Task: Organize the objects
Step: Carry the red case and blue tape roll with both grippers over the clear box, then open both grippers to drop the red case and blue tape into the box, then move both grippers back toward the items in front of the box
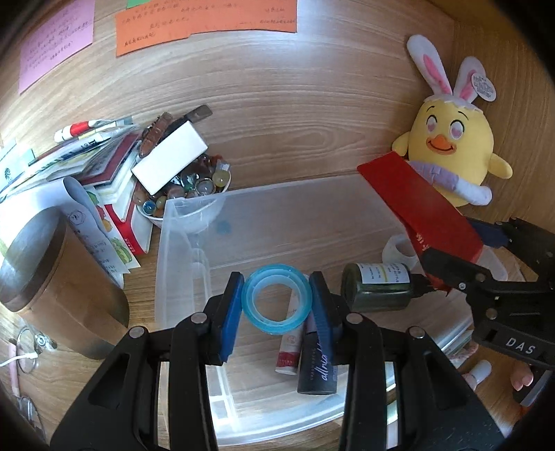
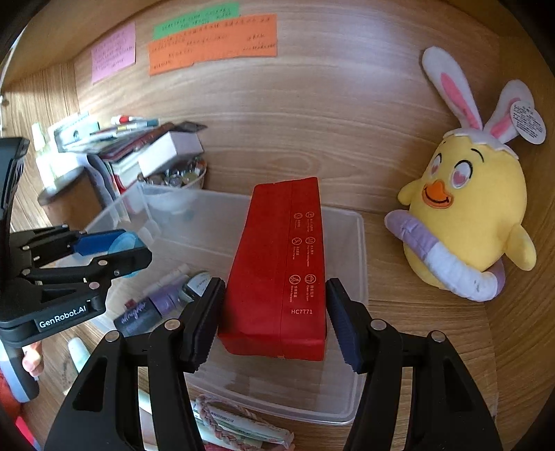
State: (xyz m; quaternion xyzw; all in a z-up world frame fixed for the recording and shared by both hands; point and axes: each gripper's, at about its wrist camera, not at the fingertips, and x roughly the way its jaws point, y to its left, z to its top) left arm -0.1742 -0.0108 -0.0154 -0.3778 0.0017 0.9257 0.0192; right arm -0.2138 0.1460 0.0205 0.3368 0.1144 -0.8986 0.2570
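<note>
Left tongs (image 1: 275, 300): closed on blue tape roll (image 1: 275, 298), held above clear bin (image 1: 194, 222), not yet dropped.
Right tongs (image 2: 274, 312): partly open w/ red box (image 2: 281, 263) gripped between pads, also over bin.
In bin already: dark tube (image 1: 317, 367), white-red tube (image 1: 289, 350), green bottle (image 1: 376, 286).
Left to sort, judging by clutter: braided cord & packet (image 2: 239, 426) near bin's front; book stack, marble bowl (image 1: 187, 194) at bin's left; plush chick (image 2: 468, 215) at bin's right on desk (image 2: 426, 347).

Yellow chick plush (image 2: 464, 211) leaning against wooden wall (image 2: 312, 121); pink (image 2: 112, 52), orange (image 2: 211, 43), green (image 2: 196, 24) notes stuck above.
</note>
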